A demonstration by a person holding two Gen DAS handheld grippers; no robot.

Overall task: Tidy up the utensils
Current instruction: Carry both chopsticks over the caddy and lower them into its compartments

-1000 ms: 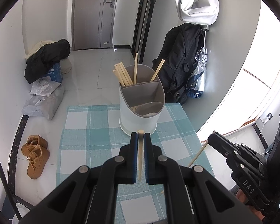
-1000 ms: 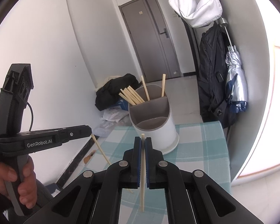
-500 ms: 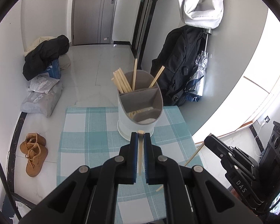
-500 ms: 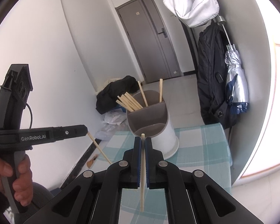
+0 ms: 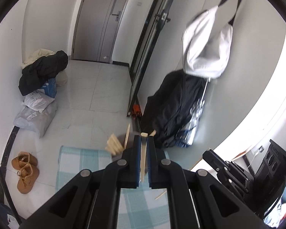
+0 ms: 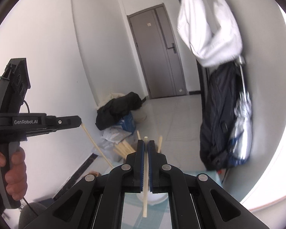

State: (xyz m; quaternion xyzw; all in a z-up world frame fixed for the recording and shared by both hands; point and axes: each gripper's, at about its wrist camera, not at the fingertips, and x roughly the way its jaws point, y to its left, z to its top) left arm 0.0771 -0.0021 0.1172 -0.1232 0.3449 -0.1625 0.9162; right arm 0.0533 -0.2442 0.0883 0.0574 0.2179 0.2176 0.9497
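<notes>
My left gripper (image 5: 142, 143) is shut on a pale wooden chopstick (image 5: 143, 158) that stands upright between its blue pads. It also shows in the right wrist view (image 6: 80, 122), with the chopstick (image 6: 97, 147) hanging slantwise below it. My right gripper (image 6: 146, 147) is shut on a second chopstick (image 6: 145, 187). The white utensil holder is almost hidden behind both sets of fingers; only its base (image 6: 152, 198) and the tips of several chopsticks standing in it (image 5: 114, 144) (image 6: 124, 148) show.
The holder stands on a table with a teal checked cloth (image 5: 82, 160). Beyond the table are a dark backpack with a folded umbrella (image 5: 173, 110), a hanging white bag (image 5: 206, 43), a pile of clothes and parcels (image 5: 40, 87) and brown boots (image 5: 24, 169) on the floor.
Both grippers have risen and come closer over the holder, which has dropped from mid-view to behind the fingers. Each still grips its chopstick.
</notes>
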